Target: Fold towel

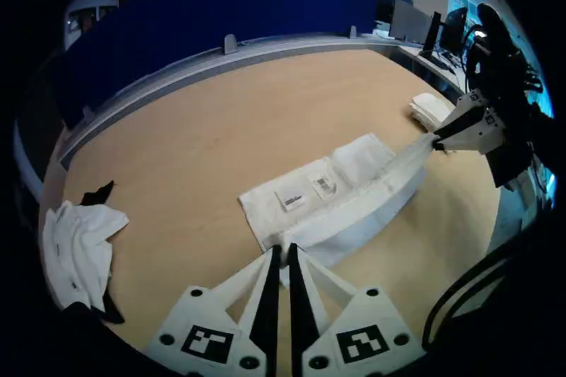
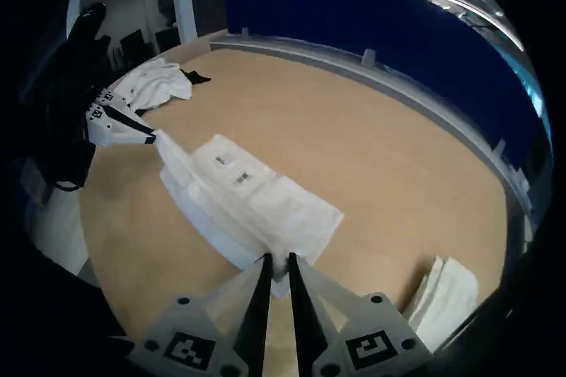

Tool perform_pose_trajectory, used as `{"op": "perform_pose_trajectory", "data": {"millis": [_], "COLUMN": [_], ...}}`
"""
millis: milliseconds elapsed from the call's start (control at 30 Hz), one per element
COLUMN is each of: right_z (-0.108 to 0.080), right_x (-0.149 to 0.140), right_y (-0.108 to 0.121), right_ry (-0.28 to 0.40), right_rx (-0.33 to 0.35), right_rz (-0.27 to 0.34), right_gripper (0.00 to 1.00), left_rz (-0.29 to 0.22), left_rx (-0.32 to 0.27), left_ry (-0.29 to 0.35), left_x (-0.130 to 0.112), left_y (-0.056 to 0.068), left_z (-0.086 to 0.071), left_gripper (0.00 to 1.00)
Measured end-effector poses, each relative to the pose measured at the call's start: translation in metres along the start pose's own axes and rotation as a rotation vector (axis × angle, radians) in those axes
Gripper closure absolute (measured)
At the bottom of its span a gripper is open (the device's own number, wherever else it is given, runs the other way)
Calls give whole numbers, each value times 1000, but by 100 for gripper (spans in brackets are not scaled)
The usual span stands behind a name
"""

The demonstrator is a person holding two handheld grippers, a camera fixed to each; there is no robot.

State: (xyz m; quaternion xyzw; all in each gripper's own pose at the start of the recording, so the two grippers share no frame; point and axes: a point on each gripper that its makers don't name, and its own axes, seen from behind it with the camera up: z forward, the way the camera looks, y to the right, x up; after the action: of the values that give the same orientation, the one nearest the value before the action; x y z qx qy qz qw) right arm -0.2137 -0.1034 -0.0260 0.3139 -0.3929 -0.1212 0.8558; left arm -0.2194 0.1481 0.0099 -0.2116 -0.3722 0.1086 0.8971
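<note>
Left tool [image 1: 283, 250], right tool [image 2: 279, 258] pinch white towel [image 1: 332, 200], edge lifted.

Left gripper [image 1: 283, 250] held low, jaws pinched on towel [image 1: 354, 200] end, right gripper [image 2: 278, 258] likewise, facing each other

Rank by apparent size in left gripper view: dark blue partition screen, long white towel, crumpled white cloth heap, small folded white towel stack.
1. dark blue partition screen
2. long white towel
3. crumpled white cloth heap
4. small folded white towel stack; it lies farther off, so real size is unsure
</note>
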Motion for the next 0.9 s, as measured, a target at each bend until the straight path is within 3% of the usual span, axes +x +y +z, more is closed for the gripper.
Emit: {"op": "perform_pose_trajectory", "data": {"millis": [467,900], "right_z": [40,53], "right_x": [-7,-16], "right_y": [18,18], "right_ry": [-53,-80], "right_rx": [2,-14], "right_rz": [71,97], "right_gripper": [83,82], "left_rz": [24,22], "left_rx": [11,5], "left_ry": [-34,-51], "left_x": [2,-7], "left_y": [-13,-14], "left_z": [48,64], "left_gripper": [92,91]}}
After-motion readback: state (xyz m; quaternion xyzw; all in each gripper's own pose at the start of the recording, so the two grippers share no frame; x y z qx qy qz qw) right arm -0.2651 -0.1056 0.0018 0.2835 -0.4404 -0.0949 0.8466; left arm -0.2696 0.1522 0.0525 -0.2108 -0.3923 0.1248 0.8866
